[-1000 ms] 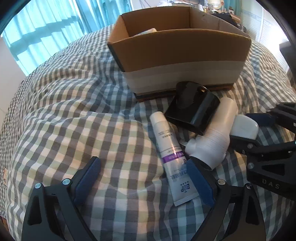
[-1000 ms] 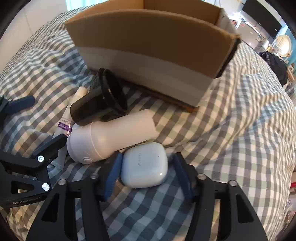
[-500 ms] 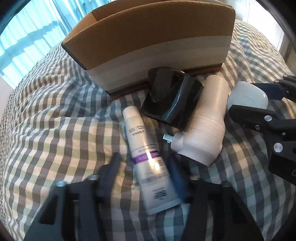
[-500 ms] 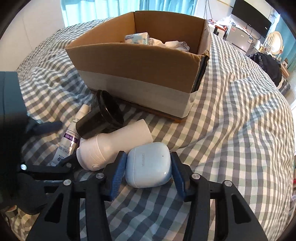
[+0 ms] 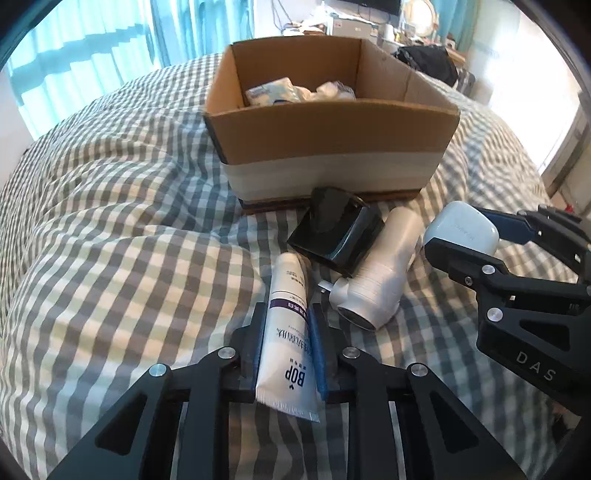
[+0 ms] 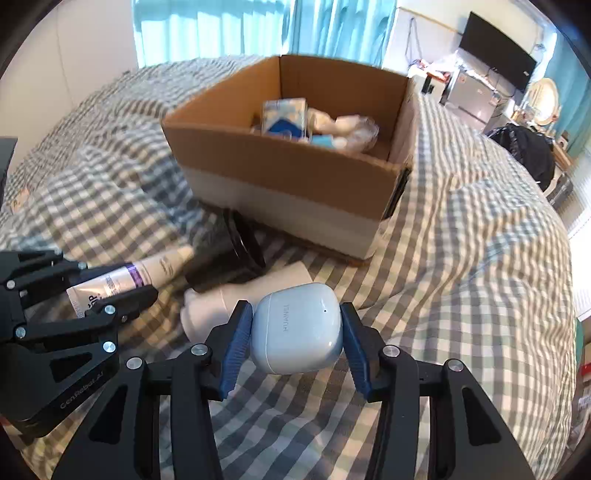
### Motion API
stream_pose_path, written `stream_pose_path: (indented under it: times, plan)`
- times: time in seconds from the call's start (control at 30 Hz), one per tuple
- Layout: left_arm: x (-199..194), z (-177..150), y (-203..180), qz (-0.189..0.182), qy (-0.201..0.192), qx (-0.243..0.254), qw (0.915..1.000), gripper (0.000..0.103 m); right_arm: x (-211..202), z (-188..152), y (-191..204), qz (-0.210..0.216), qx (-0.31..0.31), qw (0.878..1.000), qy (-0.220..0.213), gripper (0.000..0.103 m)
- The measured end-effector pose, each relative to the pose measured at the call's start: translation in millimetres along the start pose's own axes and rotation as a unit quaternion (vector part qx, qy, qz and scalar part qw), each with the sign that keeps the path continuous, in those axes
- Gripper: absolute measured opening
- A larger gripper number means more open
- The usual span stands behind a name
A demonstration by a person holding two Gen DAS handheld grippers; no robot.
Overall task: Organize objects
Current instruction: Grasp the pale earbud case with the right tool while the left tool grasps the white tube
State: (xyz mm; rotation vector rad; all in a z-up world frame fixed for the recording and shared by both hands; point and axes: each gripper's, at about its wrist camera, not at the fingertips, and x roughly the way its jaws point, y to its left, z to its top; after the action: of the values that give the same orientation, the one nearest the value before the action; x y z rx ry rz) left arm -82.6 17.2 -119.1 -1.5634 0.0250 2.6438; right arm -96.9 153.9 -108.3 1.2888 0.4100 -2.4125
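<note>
A bed covered in a grey, white and pale-green checked quilt (image 5: 122,229) carries everything here; teal curtains (image 6: 207,26) hang at the window behind it, and a dark flat screen (image 6: 496,61) is mounted on the far wall of a cluttered room.

Half a second ago the left claw (image 5: 288,345) stood open astride the white squeeze tube with a purple band (image 5: 290,325); now its blue pads are closed against the tube's sides near the crimped end. The right claw (image 6: 295,330) already pinched the pale blue rounded earbud case (image 6: 297,326) then, and it grips it the same way now, but the case has been raised off the quilt and sits higher against the scene. Both views have pulled back, so the inside of the box shows.

The open brown cardboard box with a white band round its lower half (image 5: 332,147) stands on the quilt beyond the loose items. Inside it lie a blue-and-white tissue packet (image 6: 284,116) and some crumpled white wrapped things (image 6: 349,127), bunched toward the far side. Just in front of the box a glossy black plastic cup (image 5: 336,232) lies on its side, touching a white cylindrical bottle (image 5: 384,269) that also lies flat, beside the tube.
</note>
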Motion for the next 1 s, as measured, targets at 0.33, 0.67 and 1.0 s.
stream_pose_path:
  times: [0.33,0.67,1.0]
  plan:
    - [-44.2,-18.5,-5.5,-0.020,-0.024,-0.006,0.9995,0.020,-39.3,-4.7,15.3,0.016,0.019,1.000,-0.019,0.048]
    - [-87.5,-29.2,-3.1,-0.031,-0.062,-0.012,0.9975,0.020,-77.4,-9.7,31.8,0.005,0.014,0.999,-0.035,0.048]
    - [-135.0,-15.6,-4.6,-0.045,-0.120,-0.001,0.9917,0.020,-120.2,3.4,32.5,-0.005,0.012,0.997,-0.070,0.048]
